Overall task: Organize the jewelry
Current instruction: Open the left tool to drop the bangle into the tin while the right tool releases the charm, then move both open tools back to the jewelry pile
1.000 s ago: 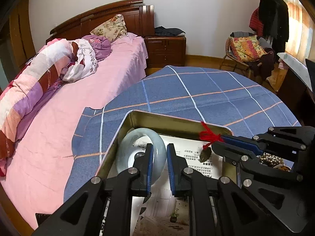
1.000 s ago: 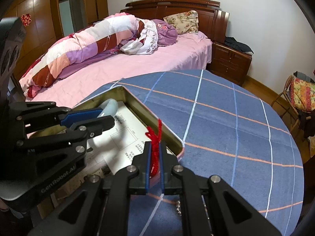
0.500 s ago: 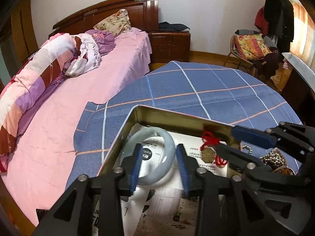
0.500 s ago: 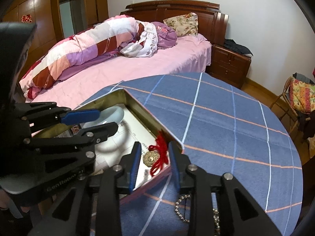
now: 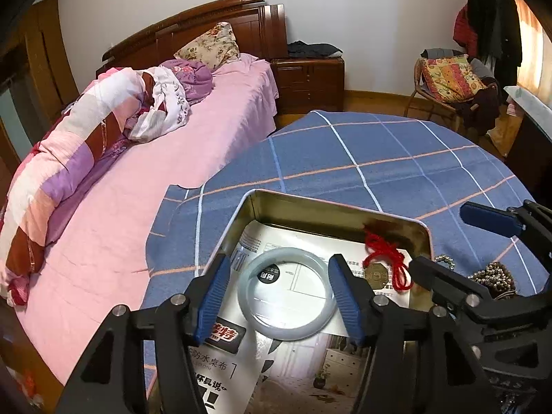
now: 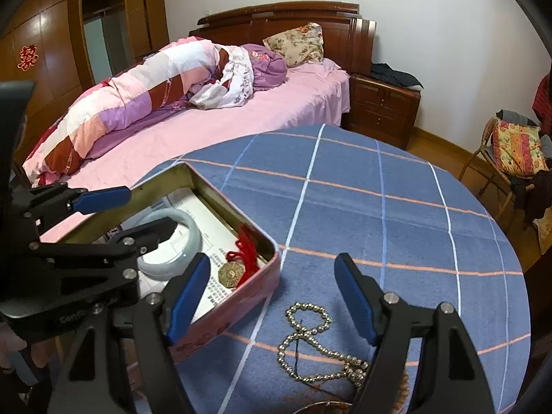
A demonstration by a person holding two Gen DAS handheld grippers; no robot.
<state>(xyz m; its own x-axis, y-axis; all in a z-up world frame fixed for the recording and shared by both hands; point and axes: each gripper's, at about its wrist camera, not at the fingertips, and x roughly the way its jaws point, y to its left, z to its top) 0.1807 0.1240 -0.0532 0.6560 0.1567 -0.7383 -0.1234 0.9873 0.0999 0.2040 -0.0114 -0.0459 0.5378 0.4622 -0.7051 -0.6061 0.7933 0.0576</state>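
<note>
A pale jade bangle lies flat on paper inside an open metal tin. A brass coin pendant on red cord lies in the tin's right corner. My left gripper is open and empty, its blue pads on either side of the bangle, above it. My right gripper is open and empty, above the tin's pink corner and the cloth. A string of pale beads lies on the blue cloth in front of it. The bangle and the pendant also show there.
The tin sits at the near left of a round table with a blue checked cloth. More brown beads lie right of the tin. A pink bed stands beyond the table's left edge, a chair at the far right.
Both grippers opened and drew back. The left one let go of the bangle, which now lies flat. The right one let go of the red-corded pendant, which now lies in the tin.
</note>
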